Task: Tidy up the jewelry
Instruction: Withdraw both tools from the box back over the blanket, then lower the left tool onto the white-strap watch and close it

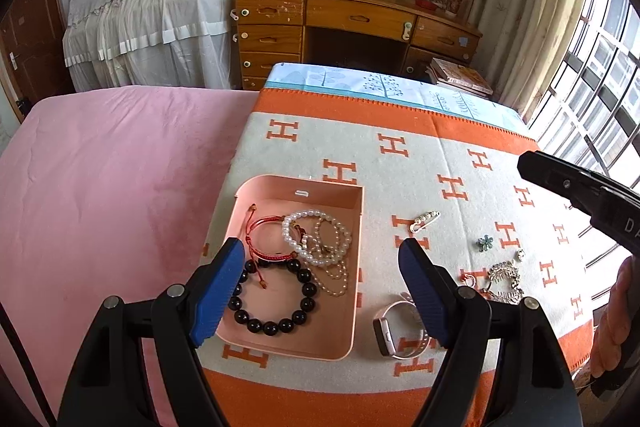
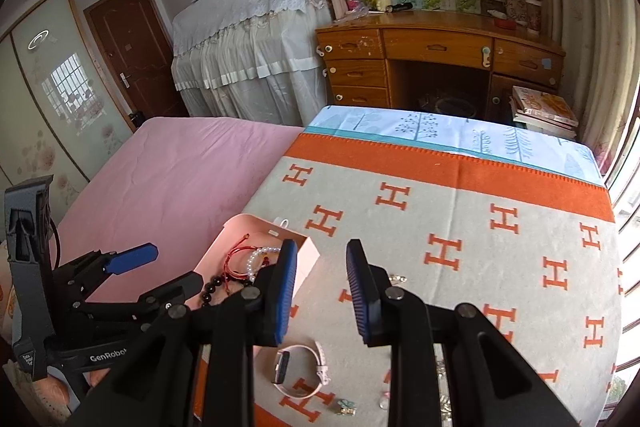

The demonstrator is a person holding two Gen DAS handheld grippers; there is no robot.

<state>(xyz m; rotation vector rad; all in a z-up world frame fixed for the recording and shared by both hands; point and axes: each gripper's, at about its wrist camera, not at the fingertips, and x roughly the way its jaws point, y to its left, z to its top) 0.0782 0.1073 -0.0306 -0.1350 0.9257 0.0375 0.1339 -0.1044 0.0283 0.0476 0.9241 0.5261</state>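
Jewelry lies partly in a pink tray (image 1: 352,267) on the H-patterned blanket (image 1: 440,155): black bead bracelet (image 1: 276,323), pearl strands (image 1: 316,239), red cord bracelet (image 1: 268,239). A watch (image 1: 390,331), brooches (image 1: 502,277) and a pin (image 1: 426,218) lie beside it. The left gripper (image 1: 322,259) hovers wide open and empty; the right gripper (image 2: 320,267), narrowly parted, holds nothing.

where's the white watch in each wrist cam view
Left wrist view: the white watch lies low and right of centre, on the blanket just right of the pink tray.
Right wrist view: the watch lies bottom centre, below the gripper fingers.
Shared landmark: the pink tray with the bracelets.
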